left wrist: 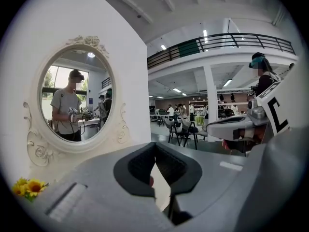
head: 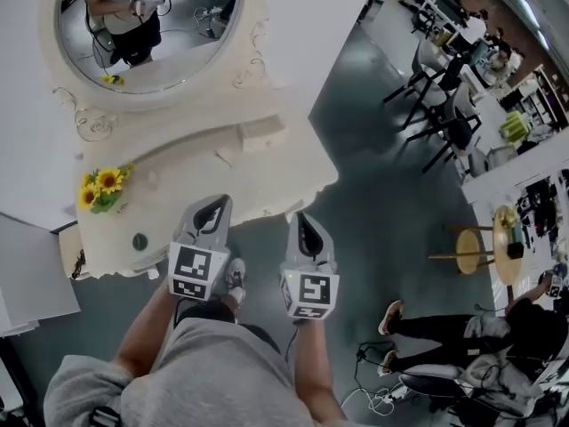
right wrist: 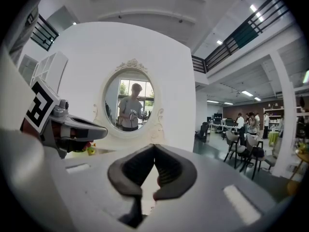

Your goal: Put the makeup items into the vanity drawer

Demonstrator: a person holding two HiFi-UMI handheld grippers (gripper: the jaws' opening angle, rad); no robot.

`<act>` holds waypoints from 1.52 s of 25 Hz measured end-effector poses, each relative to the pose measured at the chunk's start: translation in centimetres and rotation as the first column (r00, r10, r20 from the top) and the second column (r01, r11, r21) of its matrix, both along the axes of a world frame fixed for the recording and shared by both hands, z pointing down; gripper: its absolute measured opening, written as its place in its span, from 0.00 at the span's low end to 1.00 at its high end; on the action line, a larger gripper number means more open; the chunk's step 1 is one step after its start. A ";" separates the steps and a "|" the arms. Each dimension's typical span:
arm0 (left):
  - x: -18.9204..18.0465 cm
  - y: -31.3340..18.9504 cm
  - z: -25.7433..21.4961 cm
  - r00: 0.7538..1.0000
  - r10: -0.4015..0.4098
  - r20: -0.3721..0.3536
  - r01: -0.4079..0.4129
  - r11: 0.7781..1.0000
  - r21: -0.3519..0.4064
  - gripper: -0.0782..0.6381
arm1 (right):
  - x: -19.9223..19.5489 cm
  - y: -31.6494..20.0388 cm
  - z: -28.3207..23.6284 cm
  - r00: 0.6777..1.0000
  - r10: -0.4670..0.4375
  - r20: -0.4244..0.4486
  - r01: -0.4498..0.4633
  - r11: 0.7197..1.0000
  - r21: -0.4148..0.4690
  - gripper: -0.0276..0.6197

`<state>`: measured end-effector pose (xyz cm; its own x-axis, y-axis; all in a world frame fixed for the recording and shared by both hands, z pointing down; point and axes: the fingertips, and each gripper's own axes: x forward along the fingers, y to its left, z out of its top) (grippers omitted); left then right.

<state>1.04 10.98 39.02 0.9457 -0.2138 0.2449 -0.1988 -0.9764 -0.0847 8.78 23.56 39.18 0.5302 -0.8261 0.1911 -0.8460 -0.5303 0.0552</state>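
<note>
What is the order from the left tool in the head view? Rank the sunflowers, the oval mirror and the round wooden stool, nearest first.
1. The sunflowers, on the vanity top, just left of the left tool.
2. The oval mirror, at the vanity's back, upper left.
3. The round wooden stool, far right, well away from the vanity.

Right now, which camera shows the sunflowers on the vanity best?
Head view: the sunflowers sit unobstructed on the vanity top, blooms and leaves clear. The left gripper view catches them small at its dim lower-left edge. The right gripper view shows only a yellow-green sliver just under the left gripper.
</note>
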 end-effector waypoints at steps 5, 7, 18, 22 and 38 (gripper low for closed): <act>3.1 -4.0 0.8 0.999 -0.049 0.018 0.049 0.999 -0.017 0.12 | 3.5 -4.7 0.5 0.998 -0.060 0.014 0.060 0.998 -0.015 0.05; 3.8 -5.8 1.2 0.997 -0.077 0.025 0.078 0.997 -0.024 0.12 | 4.7 -6.6 0.8 0.996 -0.086 0.018 0.086 0.996 -0.024 0.05; 4.3 -14.0 4.1 0.970 -0.233 0.064 0.237 0.970 -0.059 0.12 | 6.8 -17.3 3.2 0.963 -0.267 0.040 0.269 0.960 -0.074 0.05; 3.2 -15.8 5.5 0.953 -0.292 0.083 0.298 0.951 -0.081 0.12 | 6.3 -20.4 4.9 0.939 -0.339 0.060 0.343 0.933 -0.111 0.05; 2.6 -19.3 13.9 0.861 -0.475 0.182 0.502 0.849 -0.163 0.12 | 6.3 -27.6 16.1 0.813 -0.540 0.219 0.581 0.777 -0.243 0.05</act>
